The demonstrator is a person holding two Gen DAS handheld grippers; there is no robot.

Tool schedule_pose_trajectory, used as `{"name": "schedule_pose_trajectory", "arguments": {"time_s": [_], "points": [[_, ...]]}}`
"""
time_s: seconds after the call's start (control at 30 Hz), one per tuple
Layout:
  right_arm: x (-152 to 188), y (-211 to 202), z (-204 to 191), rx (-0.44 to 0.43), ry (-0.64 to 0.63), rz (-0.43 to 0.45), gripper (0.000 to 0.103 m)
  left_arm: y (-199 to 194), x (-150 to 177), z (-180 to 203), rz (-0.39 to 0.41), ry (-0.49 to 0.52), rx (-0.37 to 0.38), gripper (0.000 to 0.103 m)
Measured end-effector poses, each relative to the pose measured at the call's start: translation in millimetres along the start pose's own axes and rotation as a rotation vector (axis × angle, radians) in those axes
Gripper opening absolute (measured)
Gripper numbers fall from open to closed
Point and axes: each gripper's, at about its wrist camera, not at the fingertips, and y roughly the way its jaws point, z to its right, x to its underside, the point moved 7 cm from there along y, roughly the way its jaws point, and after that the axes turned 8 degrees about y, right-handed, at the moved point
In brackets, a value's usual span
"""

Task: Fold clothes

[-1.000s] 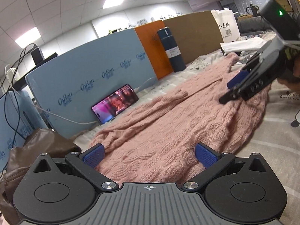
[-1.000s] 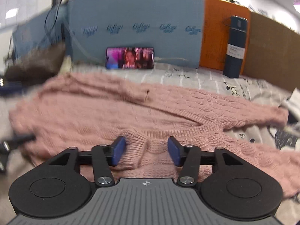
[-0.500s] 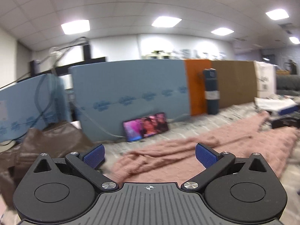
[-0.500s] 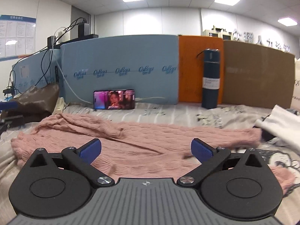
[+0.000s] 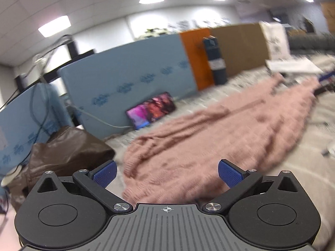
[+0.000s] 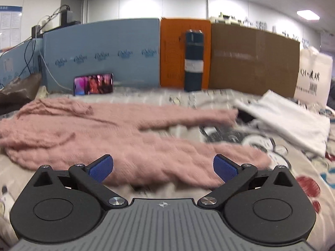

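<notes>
Printed sheet (image 6: 293,156) covered bench; pink knit sweater (image 6: 83,133) lay spread flat on it, long axis running crosswise to right tool (image 6: 163,167), body toward tool's left, sleeves trailing right. Near sleeve (image 6: 209,156) lay just ahead of right tool, between its spread blue pads. Right tool: wide apart, gripping nothing. Left tool (image 5: 166,173): likewise wide apart, empty, sweater hem (image 5: 167,179) directly ahead, garment extending away to right. Judgement: right tool nearer sleeve, left tool nearer hem. Frames blurred; contact indeterminate.
</notes>
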Motion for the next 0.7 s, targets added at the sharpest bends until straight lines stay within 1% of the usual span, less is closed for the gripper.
{"name": "schedule_pose_trajectory", "arguments": {"time_s": [0.07,0.17,0.27,0.37,0.43,0.5,0.57,0.7], "points": [[3.4,-3.6,2.4,-0.008,-0.045,-0.022,0.103,-2.6,2.6,11.4,-0.012,0.086,0.032,0.103],[5.2,-3.7,0.2,-0.016,-0.146,-0.064,0.103,1.3,8.6,28.6,-0.066,0.221,0.063,0.103],[7.0,-3.9,-1.7,-0.024,-0.246,-0.106,0.103,9.0,12.9,40.1,-0.116,0.311,0.096,0.103],[8.8,-4.2,-3.2,-0.033,-0.347,-0.148,0.103,14.3,8.5,42.0,-0.130,0.348,0.115,0.103],[10.9,0.0,-5.5,-0.031,-0.418,-0.177,0.103,18.9,6.0,45.6,-0.127,0.375,0.112,0.103],[10.8,5.4,-10.5,-0.047,-0.458,-0.191,0.103,24.8,2.5,48.0,-0.120,0.389,0.112,0.103],[10.7,12.0,-18.2,-0.076,-0.480,-0.193,0.103,30.4,-1.0,49.3,-0.110,0.392,0.117,0.103],[7.3,25.5,-39.2,-0.141,-0.507,-0.166,0.103,41.0,-5.7,47.0,-0.097,0.380,0.124,0.103]]}}
